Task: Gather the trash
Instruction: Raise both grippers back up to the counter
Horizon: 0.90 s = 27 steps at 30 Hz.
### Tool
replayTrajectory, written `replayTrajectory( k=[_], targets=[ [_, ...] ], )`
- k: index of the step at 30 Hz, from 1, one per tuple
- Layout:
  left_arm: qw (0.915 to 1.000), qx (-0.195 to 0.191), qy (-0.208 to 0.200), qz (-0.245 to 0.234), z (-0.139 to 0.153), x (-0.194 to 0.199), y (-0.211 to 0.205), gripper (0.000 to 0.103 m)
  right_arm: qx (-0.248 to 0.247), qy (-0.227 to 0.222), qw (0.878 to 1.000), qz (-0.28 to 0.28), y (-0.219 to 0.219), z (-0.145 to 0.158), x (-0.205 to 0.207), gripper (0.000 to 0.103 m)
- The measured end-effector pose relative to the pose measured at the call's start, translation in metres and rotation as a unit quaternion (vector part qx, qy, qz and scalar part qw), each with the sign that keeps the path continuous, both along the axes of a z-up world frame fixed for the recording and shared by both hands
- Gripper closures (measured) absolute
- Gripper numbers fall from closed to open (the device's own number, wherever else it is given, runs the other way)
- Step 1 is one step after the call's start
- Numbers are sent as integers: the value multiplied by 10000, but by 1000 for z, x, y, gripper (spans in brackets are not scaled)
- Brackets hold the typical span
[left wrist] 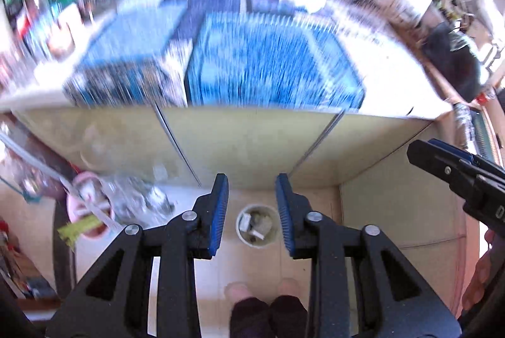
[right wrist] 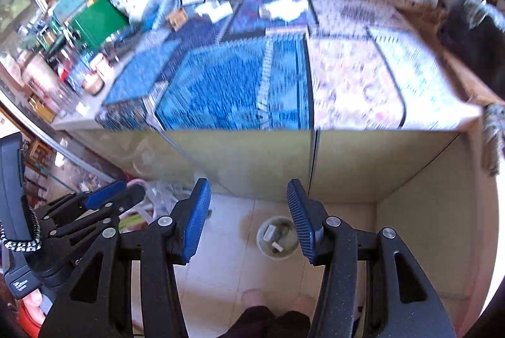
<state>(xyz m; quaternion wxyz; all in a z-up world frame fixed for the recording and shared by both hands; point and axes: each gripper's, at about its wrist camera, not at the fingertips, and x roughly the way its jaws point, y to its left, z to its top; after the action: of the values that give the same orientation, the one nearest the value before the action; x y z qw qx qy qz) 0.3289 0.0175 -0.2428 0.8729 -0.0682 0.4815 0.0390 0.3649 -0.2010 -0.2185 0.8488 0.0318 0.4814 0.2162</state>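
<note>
Both wrist views look steeply down past the near edge of a cabinet-height counter to a pale tiled floor (left wrist: 372, 230). The left gripper (left wrist: 252, 213), black-framed with blue ribbed pads, is released, its jaws spread with nothing between them; it also appears at the left edge of the right wrist view (right wrist: 126, 192). The right gripper (right wrist: 249, 219), of the same build, is likewise released and empty; its tip enters the left wrist view from the right (left wrist: 419, 150).

The small round white waste bin (left wrist: 257, 226) stands on the floor near the foot of the beige cabinet front (left wrist: 246, 145), seen between the jaws of each gripper (right wrist: 277, 238). It holds crumpled pale scraps of trash (right wrist: 274, 240).

The countertop carries blue patterned mats (right wrist: 233, 88) and, to the right, pale floral mats (right wrist: 350, 85); blur hides finer detail. A green box (right wrist: 98, 19) stands far left. The person's feet (left wrist: 262, 293) show at the near edge.
</note>
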Motion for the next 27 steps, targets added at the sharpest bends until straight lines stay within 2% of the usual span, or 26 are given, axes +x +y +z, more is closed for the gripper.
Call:
replayTrajectory(
  k=[3, 8, 12, 17, 21, 27],
  targets=[
    [9993, 105, -330, -101, 37, -9, -2, 61, -23, -303, 9994, -146, 0, 29, -9, 56],
    [9972, 80, -722, -158, 72, -12, -5, 60, 88, -681, 9968, -406, 0, 68, -20, 52],
    [9963, -28, -849, -148, 95, -6, -6, 58, 74, -867, 9949, -519, -6, 89, -17, 49],
    [9949, 129, -989, -158, 115, 12, -2, 53, 109, -1221, 9905, -621, -14, 107, -3, 32],
    [9935, 118, -1135, 30, 125, 44, 5, 49, 113, -1368, 9889, -567, -17, 111, 28, 32],
    [9924, 136, -1135, 457, 134, 119, 17, 47, 230, -1318, 9905, -318, -25, 110, 105, 32]
  ],
)
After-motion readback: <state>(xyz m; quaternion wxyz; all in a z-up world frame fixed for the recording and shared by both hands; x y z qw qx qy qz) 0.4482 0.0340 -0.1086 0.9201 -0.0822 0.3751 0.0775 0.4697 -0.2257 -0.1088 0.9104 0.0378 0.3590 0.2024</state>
